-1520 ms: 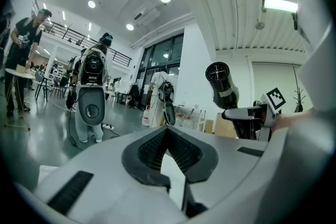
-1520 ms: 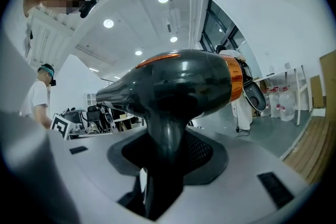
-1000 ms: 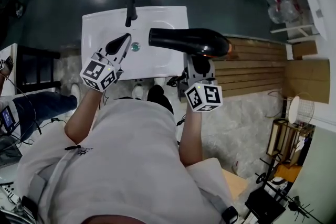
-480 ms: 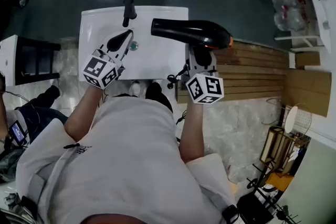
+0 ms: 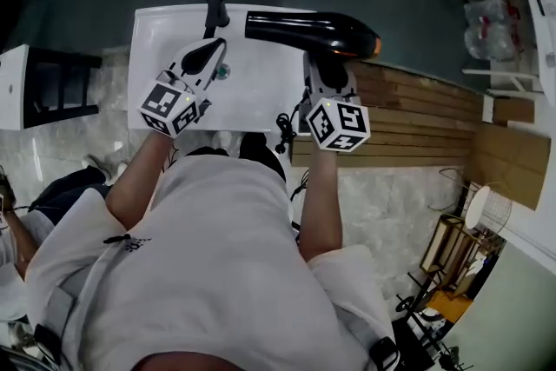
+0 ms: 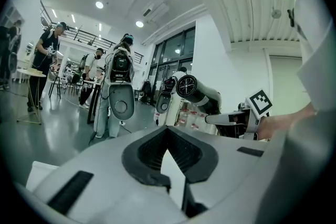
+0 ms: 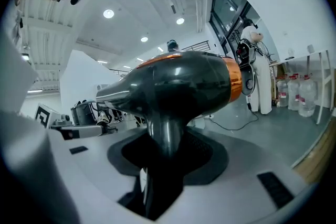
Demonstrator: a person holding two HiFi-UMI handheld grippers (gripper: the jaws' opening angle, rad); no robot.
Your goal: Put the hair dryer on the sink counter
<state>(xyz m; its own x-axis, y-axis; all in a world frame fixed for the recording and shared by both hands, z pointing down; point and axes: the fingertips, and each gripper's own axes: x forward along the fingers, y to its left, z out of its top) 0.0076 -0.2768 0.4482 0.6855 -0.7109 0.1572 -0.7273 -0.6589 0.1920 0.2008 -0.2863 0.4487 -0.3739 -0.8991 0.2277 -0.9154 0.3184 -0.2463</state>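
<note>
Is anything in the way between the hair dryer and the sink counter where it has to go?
Nothing visible. The right gripper holds the hair dryer by its handle over the right side of the sink counter, which looks bare. The faucet and the left gripper are further left.

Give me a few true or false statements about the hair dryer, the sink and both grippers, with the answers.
1. The right gripper clamps the hair dryer by its handle. True.
2. The hair dryer lies flat on the sink. False: the right gripper holds it up over the sink's right edge.
3. The left gripper also holds the hair dryer. False: it is empty, fingers together, over the sink.
4. The hair dryer has an orange ring at its rear. True.
</note>
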